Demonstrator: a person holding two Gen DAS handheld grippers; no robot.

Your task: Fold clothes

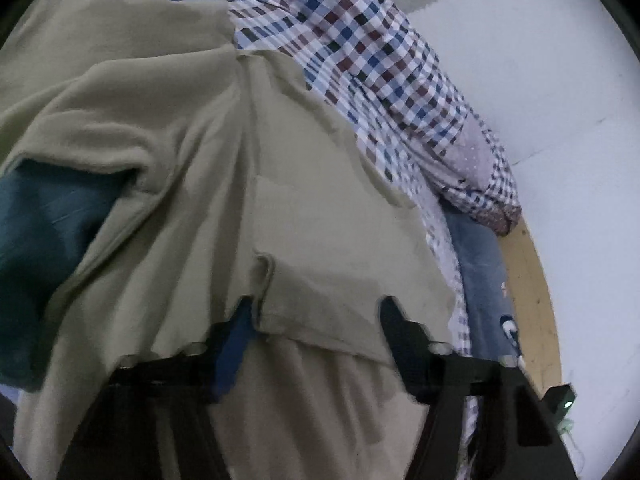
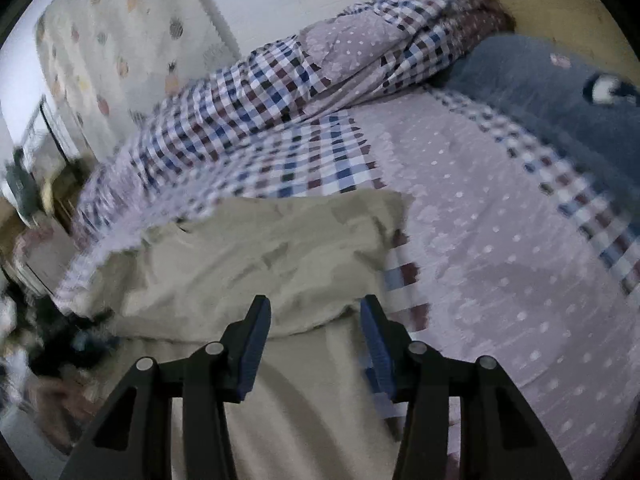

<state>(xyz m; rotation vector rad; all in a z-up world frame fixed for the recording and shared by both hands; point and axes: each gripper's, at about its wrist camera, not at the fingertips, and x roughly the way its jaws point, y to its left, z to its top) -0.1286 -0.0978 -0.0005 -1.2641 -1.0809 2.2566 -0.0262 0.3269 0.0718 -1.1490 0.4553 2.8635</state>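
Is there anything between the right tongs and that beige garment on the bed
Nothing visible. The right tongs stand open directly over the beige garment, whose cloth already lies between the fingers.

A plain olive-beige knit garment (image 1: 192, 184) lies over a teal cloth (image 1: 44, 240), beside a blue, maroon and white checked quilt (image 2: 248, 120) and a slate-blue pillow (image 2: 540, 92).

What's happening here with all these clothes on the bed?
Someone is folding laundry on a bed with a handheld gripper in each hand. Both the left gripper and the right gripper are open over a beige garment; neither has clamped it. Its edge drapes between the left gripper's fingers. A dark teal garment lies beneath, and a checked quilt is bunched up behind.
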